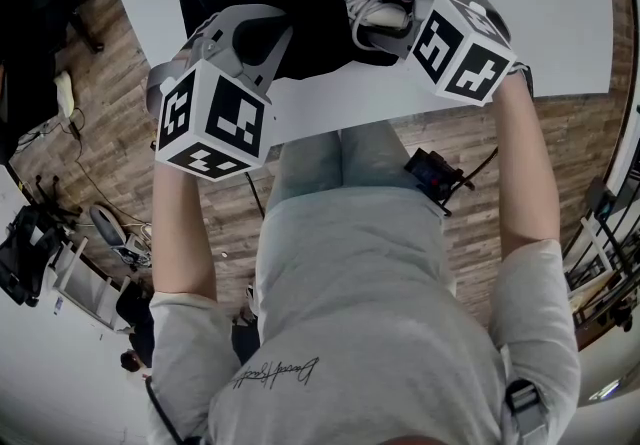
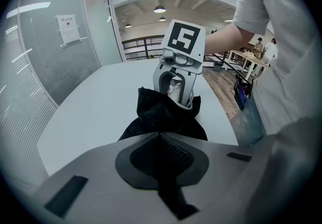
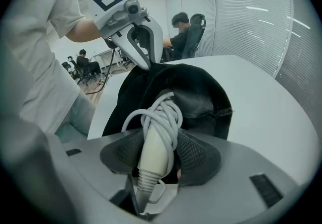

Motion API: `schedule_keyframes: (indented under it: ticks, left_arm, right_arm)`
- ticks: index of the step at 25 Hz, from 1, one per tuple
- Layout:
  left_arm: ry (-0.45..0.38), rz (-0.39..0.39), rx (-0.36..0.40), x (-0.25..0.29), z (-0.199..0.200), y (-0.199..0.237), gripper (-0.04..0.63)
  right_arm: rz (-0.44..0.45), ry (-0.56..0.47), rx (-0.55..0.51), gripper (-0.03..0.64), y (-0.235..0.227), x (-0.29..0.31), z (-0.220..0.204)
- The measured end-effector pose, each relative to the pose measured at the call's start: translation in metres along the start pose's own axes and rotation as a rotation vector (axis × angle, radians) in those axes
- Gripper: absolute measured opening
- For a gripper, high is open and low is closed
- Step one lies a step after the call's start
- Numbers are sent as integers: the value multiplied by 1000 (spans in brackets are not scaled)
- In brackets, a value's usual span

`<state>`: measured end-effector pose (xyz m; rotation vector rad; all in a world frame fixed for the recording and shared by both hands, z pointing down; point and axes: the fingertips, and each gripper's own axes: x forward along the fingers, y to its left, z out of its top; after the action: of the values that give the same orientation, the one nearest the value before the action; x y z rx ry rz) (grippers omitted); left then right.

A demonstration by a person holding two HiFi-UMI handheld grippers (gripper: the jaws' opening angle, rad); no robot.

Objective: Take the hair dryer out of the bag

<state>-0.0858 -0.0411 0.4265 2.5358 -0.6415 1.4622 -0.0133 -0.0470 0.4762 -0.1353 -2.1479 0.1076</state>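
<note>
As left gripper (image 2: 160, 136) pinches bag (image 2: 168, 116) (black), right gripper (image 3: 159, 135) holds dryer (image 3: 153, 157).

A black bag (image 1: 300, 3) lies on the white table (image 1: 560, 23).

Bright, even light; fisheye-warped edges

— Do we find anything here that we can read?
— Hardly. We see a line of cursive script (image 1: 275, 371) on the grey T-shirt (image 1: 350, 313), but we cannot make out its letters.
— And the sheet (image 2: 68, 29) stuck on the glass wall (image 2: 35, 82)?
— We see a few dark lines of print on it, too small for us to read.
— What about one marker cube (image 1: 212, 118) and the second cube (image 1: 462, 48)?
— We see only black-and-white square patterns there, no letters or numbers.
</note>
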Motion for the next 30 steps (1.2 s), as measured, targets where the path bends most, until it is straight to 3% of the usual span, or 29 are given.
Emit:
schedule_keyframes:
  ticks: [30]
  left_arm:
    - [26,13,-15,-2,-10,7,17]
  right_arm:
    - [-41,-49,100,218,12,-50,-28]
